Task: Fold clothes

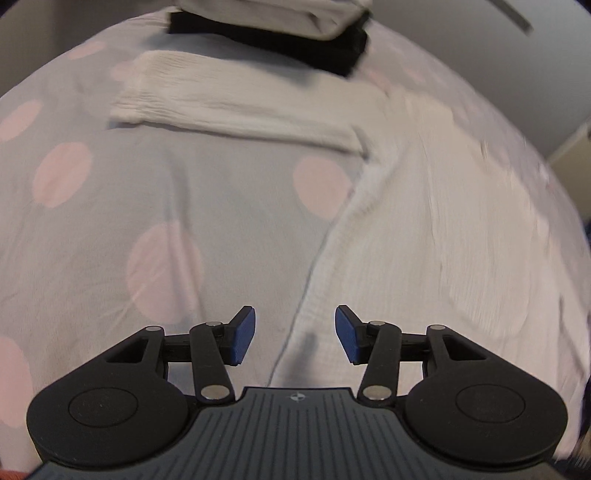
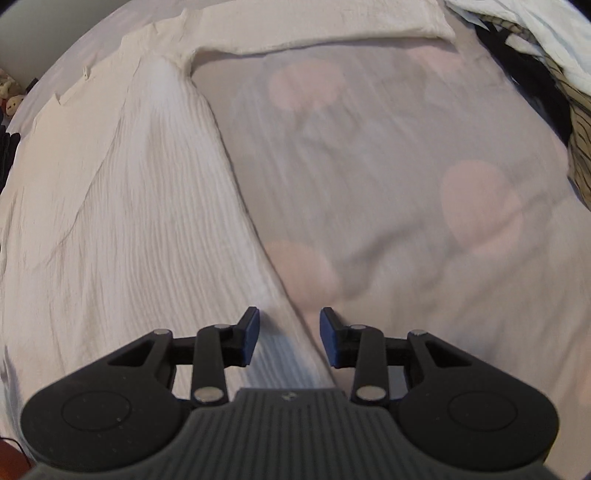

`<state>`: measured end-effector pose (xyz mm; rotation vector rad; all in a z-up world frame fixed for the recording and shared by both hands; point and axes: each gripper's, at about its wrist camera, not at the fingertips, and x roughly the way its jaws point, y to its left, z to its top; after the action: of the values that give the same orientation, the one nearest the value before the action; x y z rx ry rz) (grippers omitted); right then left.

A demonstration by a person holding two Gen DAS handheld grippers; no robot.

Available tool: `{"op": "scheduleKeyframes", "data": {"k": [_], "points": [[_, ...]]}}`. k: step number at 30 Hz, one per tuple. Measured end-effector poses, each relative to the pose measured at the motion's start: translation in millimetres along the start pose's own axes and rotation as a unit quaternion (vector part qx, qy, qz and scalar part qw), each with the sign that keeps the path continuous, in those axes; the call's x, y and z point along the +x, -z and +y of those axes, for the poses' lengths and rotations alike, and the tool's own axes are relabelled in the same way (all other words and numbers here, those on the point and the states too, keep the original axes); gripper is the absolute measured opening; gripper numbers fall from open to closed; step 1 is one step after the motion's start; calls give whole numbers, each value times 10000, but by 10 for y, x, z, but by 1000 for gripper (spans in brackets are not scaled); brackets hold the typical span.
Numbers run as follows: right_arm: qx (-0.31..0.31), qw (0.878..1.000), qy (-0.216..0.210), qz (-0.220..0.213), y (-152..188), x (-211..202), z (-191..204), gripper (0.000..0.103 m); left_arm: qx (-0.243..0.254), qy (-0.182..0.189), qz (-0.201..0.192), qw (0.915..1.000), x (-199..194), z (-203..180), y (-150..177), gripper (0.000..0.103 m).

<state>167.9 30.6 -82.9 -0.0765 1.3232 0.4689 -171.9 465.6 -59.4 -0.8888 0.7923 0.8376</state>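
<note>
You are working over a bed covered by a pale grey sheet (image 1: 110, 177) with big pink dots; a white crinkled shirt (image 2: 122, 206) lies spread flat on it, one sleeve (image 1: 236, 99) stretched out sideways. Your left gripper (image 1: 294, 338) points down at the shirt's side edge, its jaws spread with nothing pinched; the hem line runs right between the blue pads (image 1: 245, 338). Your right gripper (image 2: 289, 338) stands with its jaws parted too, over the shirt's opposite edge; the cloth passes under the gap, untouched by the pads. A stack of folded clothes (image 1: 280, 26), white over black, sits beyond the sleeve; a heap of unfolded laundry (image 2: 535, 48) lies at the far right.
</note>
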Motion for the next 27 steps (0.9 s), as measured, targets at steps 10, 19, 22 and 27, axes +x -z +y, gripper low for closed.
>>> {"op": "scheduleKeyframes", "data": {"k": [10,19,22,27], "points": [[-356,9954,840,-291,123,-114,175,12,-1159,284,-263,9925,-180,421,1,56],[-209,9816,274,-1877,193,-477,305,39,-1928,135,-1117,9748,-171,864,-405,56],[-40,9716,-429,-2328,112,-413,438,51,-2509,320,-1616,9539,-162,1123,-529,57],[92,9556,-1224,-2678,50,-102,698,53,-3179,95,-2051,9256,22,1434,-659,58]]}}
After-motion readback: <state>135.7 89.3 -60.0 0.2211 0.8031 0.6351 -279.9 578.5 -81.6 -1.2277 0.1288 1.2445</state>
